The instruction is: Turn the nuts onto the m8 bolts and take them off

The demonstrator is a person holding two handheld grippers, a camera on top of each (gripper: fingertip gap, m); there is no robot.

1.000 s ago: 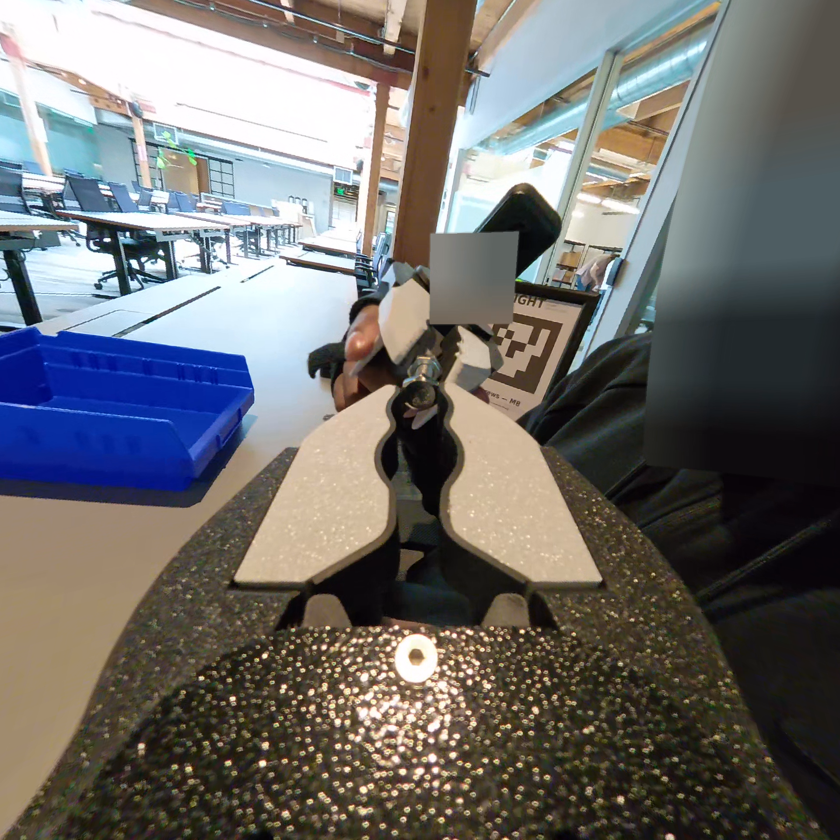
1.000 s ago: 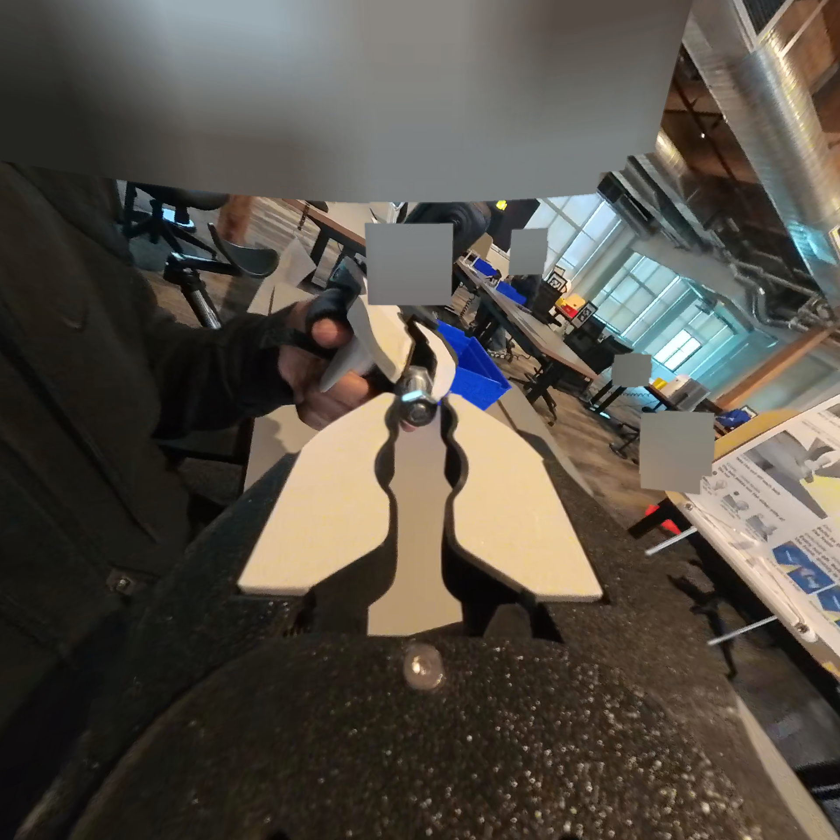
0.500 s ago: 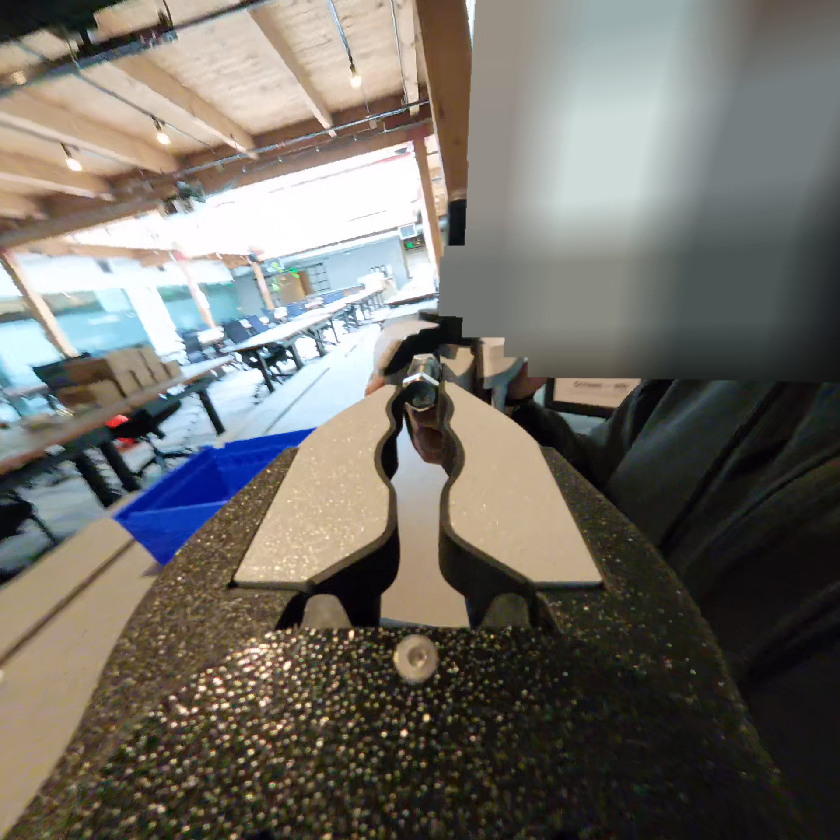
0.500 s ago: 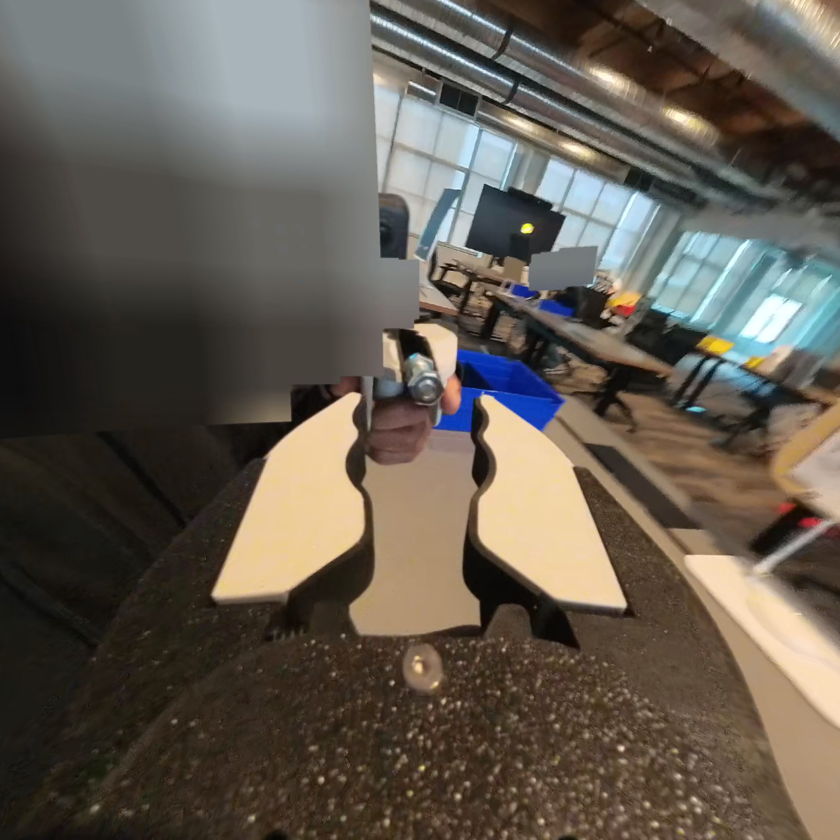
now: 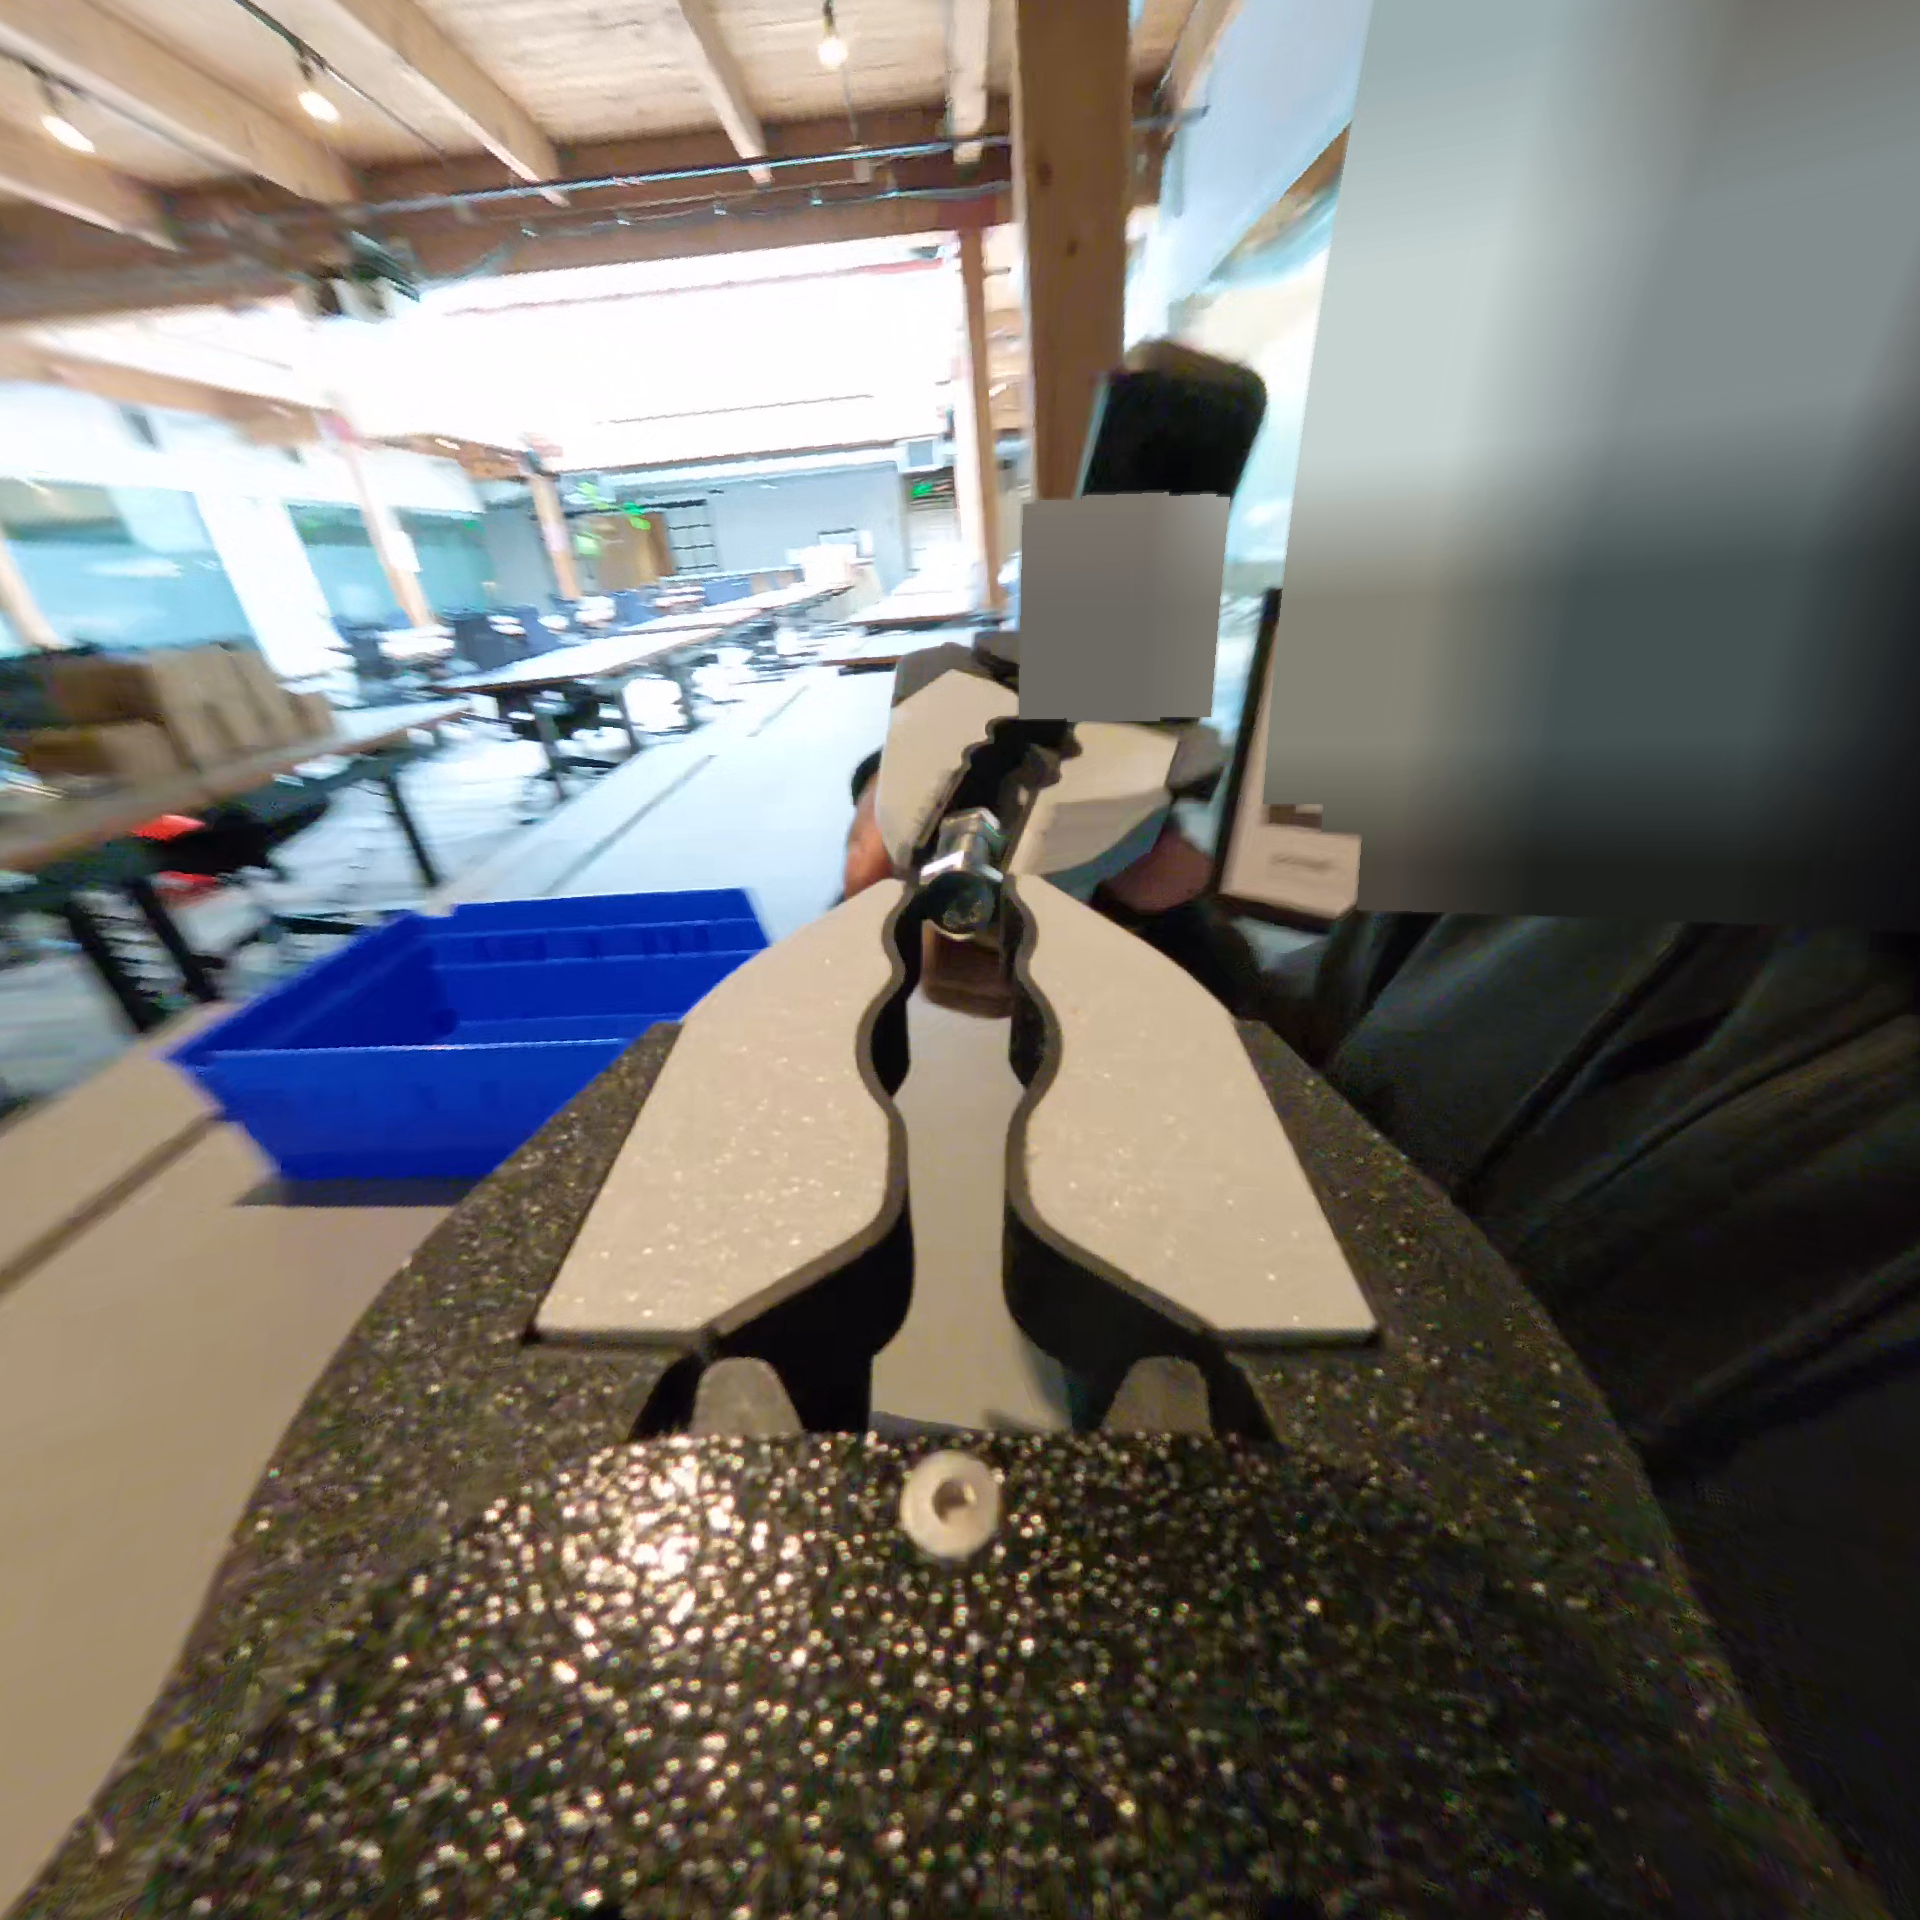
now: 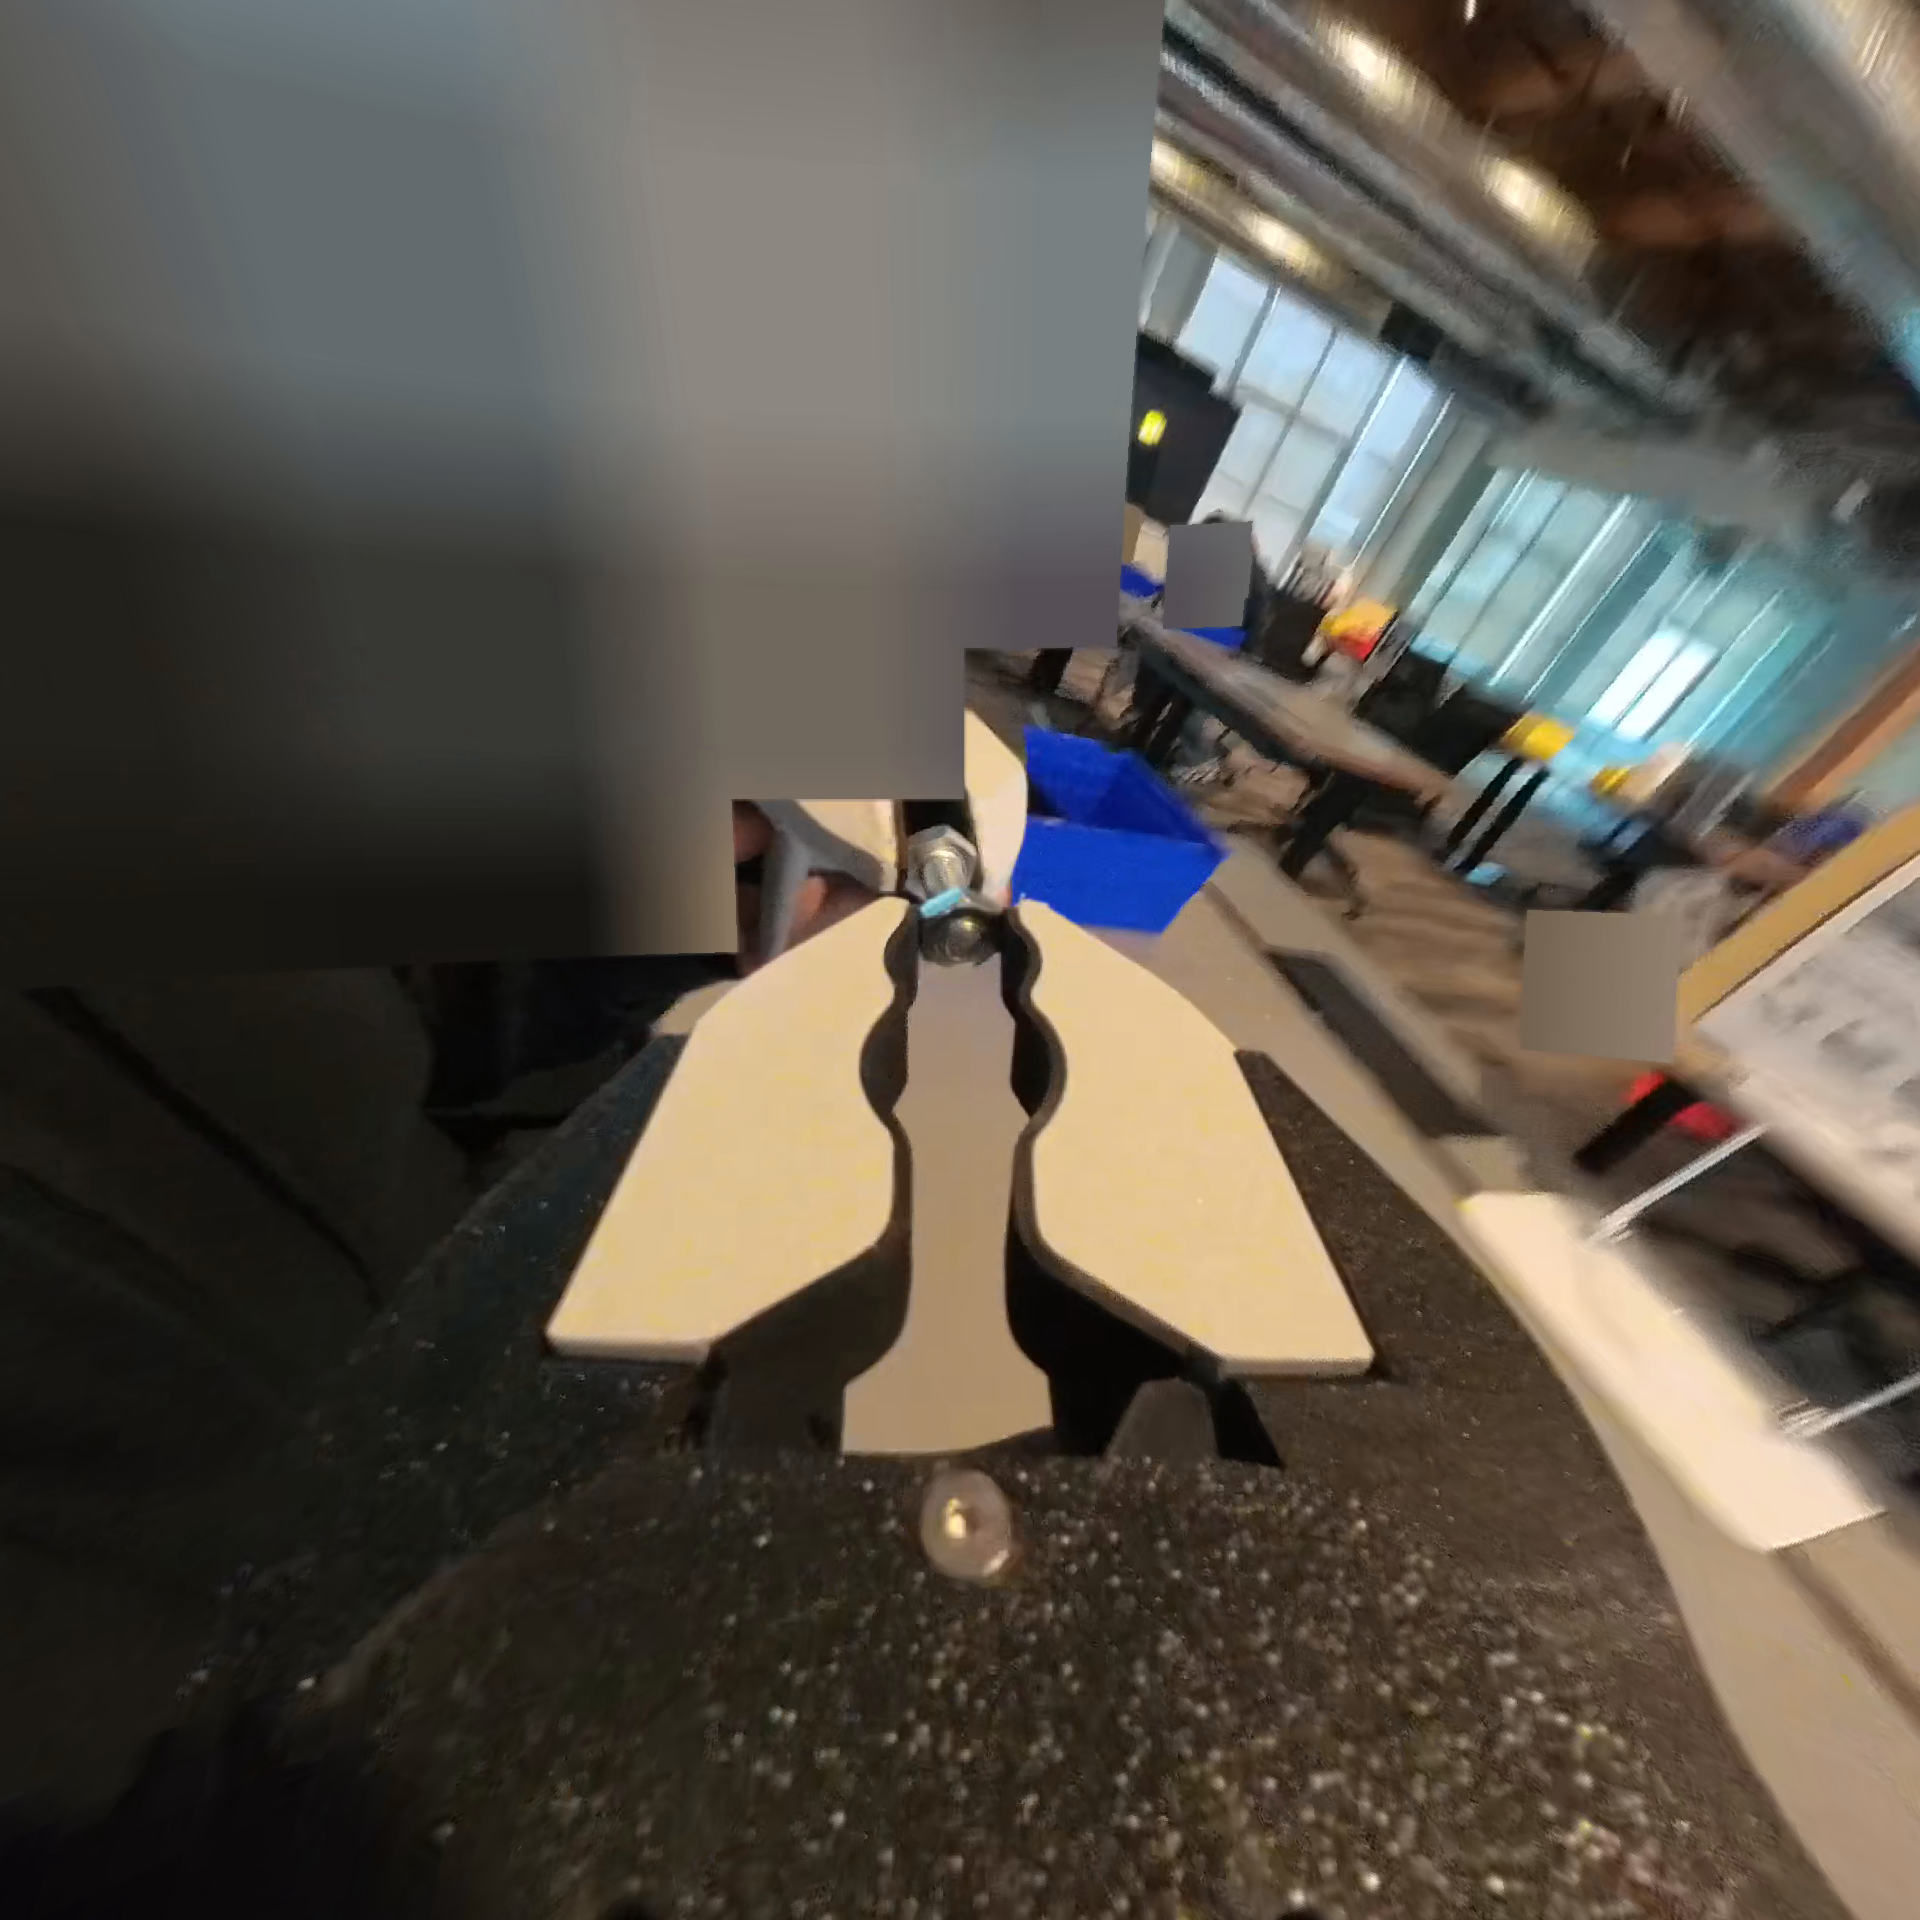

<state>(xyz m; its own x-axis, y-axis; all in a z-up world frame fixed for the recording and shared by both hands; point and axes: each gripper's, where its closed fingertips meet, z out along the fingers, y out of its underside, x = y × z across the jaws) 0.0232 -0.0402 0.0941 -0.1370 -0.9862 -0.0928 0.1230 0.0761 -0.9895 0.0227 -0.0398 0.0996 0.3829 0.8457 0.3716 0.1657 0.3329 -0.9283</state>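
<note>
With the left tongs [image 5: 961, 902] pinched on one end of the bolt [image 5: 964, 844] and the right tongs [image 6: 958, 932] nipped on the nut [image 6: 956, 938], both raised above the surface [image 5: 145, 1351], keep the two coaxial and turn the nut squarely, lest threads cross.

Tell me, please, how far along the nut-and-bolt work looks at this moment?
Done: the silver M8 bolt and its steel hex nut are out of the blue plastic bin and held in mid-air. In hand: the left gripper and right gripper each clamp one end, tip to tip. Left: the turning; thread engagement cannot be judged.
</note>
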